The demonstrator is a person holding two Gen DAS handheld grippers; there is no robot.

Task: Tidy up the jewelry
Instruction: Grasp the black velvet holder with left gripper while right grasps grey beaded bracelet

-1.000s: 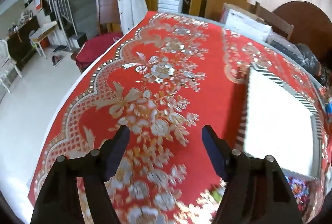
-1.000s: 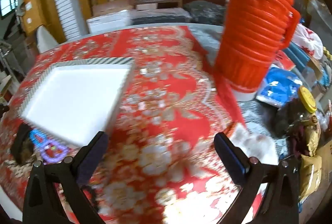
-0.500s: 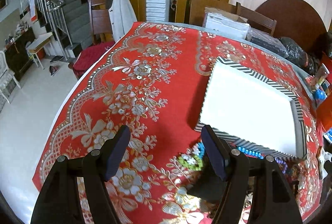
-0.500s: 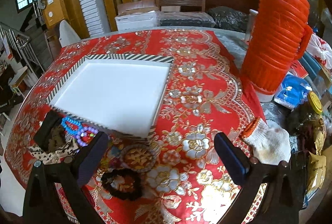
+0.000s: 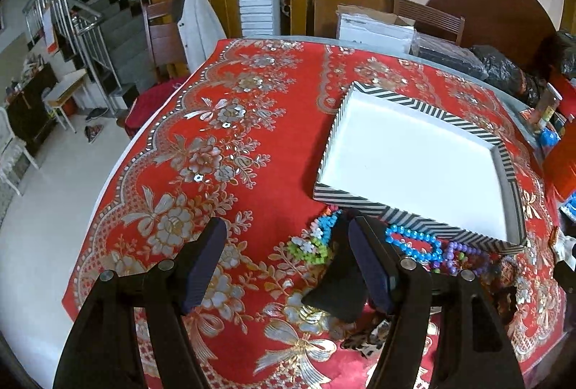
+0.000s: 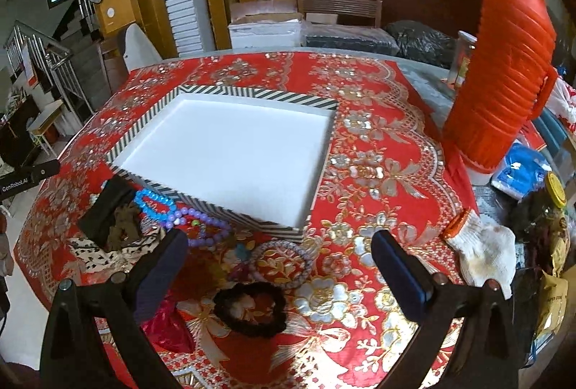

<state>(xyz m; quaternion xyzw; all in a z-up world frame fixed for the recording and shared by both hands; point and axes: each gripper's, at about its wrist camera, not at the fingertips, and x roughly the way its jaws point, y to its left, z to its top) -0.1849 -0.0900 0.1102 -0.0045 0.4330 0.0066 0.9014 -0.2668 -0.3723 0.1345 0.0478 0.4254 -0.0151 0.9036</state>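
A white tray with a black-and-white striped rim (image 5: 417, 214) (image 6: 151, 133) lies on the red floral tablecloth. Jewelry lies along its near edge: a blue bead bracelet (image 5: 414, 241) (image 6: 154, 202), a purple bead bracelet (image 6: 201, 223), a green and white bead piece (image 5: 309, 248), a pale beaded ring (image 6: 280, 263) and a black scrunchie (image 6: 250, 308). A black pouch (image 5: 338, 292) (image 6: 108, 205) lies among them. My left gripper (image 5: 288, 259) is open above the cloth, left of the jewelry. My right gripper (image 6: 280, 266) is open above the ring and scrunchie.
An orange ribbed thermos (image 6: 500, 79) stands at the right. A white work glove (image 6: 482, 248), a jar with a yellow lid (image 6: 554, 194) and blue packets (image 6: 522, 169) crowd the right edge. Chairs and boxes (image 5: 378, 25) stand behind the table. A leopard-print cloth (image 6: 104, 256) lies by the pouch.
Both grippers have pulled back and risen from the table. The tray and the jewelry pile have come into full view. Both grippers stay open.
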